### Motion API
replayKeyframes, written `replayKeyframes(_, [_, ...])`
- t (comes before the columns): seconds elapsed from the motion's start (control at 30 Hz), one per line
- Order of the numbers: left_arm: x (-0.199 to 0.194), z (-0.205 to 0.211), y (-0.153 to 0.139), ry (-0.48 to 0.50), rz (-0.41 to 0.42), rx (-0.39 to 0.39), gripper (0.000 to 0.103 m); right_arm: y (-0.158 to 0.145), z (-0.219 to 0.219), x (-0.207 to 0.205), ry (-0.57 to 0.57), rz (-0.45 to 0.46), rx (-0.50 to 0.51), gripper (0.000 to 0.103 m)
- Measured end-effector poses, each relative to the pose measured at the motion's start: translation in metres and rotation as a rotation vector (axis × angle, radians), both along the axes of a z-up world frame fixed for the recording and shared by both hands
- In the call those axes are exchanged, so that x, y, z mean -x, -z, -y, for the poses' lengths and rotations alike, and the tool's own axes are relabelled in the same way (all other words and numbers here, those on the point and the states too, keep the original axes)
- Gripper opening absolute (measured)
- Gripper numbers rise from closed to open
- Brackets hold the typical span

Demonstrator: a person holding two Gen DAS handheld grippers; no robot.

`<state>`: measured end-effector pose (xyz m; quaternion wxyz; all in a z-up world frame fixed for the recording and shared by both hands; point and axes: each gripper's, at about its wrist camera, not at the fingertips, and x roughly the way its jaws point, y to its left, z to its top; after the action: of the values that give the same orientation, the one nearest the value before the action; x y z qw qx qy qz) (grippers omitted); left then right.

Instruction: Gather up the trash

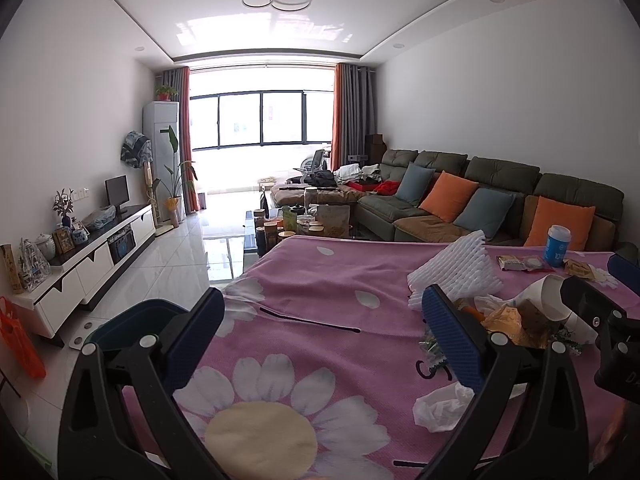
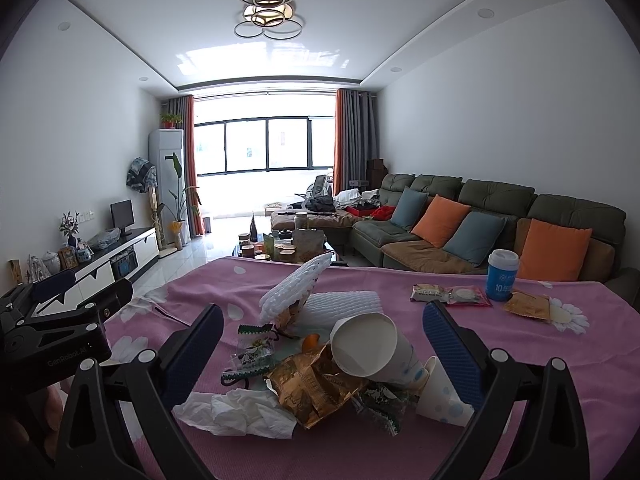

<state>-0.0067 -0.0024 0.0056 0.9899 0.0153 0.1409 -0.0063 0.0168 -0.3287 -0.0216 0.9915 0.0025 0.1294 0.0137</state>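
2 grippers, left (image 1: 320,332) and right (image 2: 322,338), gape empty; cup (image 2: 370,346) light, crushable: pinch its rim gently.

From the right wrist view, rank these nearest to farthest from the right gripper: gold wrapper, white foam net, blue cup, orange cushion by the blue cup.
Order from the right gripper:
1. gold wrapper, in the pile between the open fingers.
2. white foam net, propped up behind the pile, slightly left.
3. blue cup, upright at the table's far right.
4. orange cushion, on the sofa beyond the table.
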Motion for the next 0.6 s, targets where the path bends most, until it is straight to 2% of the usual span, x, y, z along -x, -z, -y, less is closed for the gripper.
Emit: replayKeyframes(0.6, [-0.0009,-0.0022,0.0007,0.001,0.0,0.003,0.097,0.0017,-0.0015,0.0006,-0.003,-0.003,-0.004,0.096])
